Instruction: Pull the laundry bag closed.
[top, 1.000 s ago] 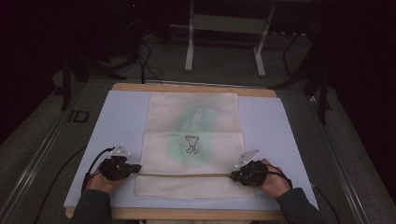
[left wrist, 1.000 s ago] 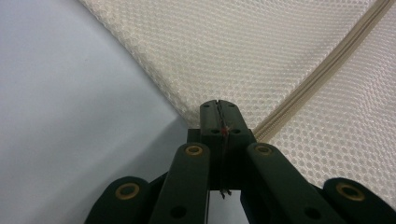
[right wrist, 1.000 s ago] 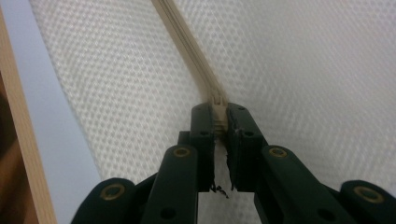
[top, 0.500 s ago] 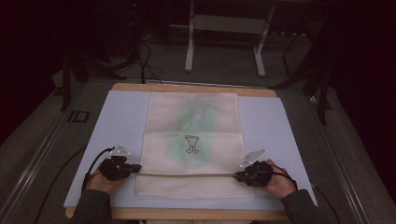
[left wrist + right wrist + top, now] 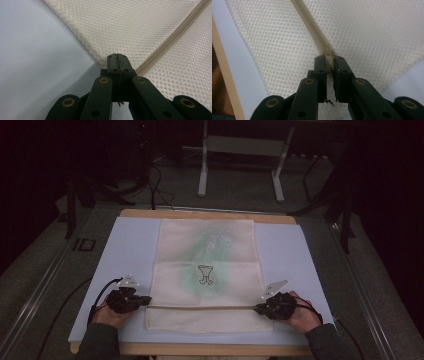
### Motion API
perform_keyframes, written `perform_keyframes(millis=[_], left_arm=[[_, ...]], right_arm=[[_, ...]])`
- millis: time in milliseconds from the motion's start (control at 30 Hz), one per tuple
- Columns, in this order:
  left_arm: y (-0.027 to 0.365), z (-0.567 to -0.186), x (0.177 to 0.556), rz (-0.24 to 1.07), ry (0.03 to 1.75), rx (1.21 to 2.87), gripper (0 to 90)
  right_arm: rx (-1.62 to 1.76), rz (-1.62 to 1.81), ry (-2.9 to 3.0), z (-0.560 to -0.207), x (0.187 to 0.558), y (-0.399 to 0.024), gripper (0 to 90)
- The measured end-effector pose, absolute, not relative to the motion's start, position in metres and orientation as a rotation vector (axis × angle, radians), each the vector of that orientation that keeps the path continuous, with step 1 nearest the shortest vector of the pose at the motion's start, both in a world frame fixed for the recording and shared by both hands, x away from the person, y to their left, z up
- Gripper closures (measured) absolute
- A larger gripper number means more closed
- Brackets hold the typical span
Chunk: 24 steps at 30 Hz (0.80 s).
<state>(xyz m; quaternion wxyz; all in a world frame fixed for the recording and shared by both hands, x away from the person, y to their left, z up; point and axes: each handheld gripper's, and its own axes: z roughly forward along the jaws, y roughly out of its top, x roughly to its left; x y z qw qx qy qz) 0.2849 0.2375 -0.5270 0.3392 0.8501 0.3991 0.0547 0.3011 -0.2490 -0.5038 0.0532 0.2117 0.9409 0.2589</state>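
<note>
Mesh laundry bag [image 5: 206,275] is laid flat on the pale blue mat [image 5: 125,250], its long axis running from the near edge to the far edge of the wooden table [image 5: 200,213]. A zip line [image 5: 200,306] is seen crossing the bag from left to right near its near end, and each end of that line is held. The left gripper [image 5: 145,301] is closed tight on the bag's left edge where the zip begins, a thin fold of mesh [image 5: 117,60] pinched between its jaws. The right gripper [image 5: 260,308] is closed on the zip slider [image 5: 329,55] at the right end. The zip is thus stretched between the two tools, with the slider nearest the right hand [image 5: 302,315] and the whole track lying to its left. What is printed on the bag is faint, and whether the zip is fastened cannot be made out
</note>
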Motion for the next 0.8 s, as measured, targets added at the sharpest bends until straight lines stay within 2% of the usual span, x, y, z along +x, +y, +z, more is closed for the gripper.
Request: perform_keyframes(millis=[800], left_arm=[[0.237,-0.527,0.285,0.141,1.041,2.211,89.8]], right_arm=[[0.707,0.806,2.850,-0.502,0.303,-0.272,82.4]])
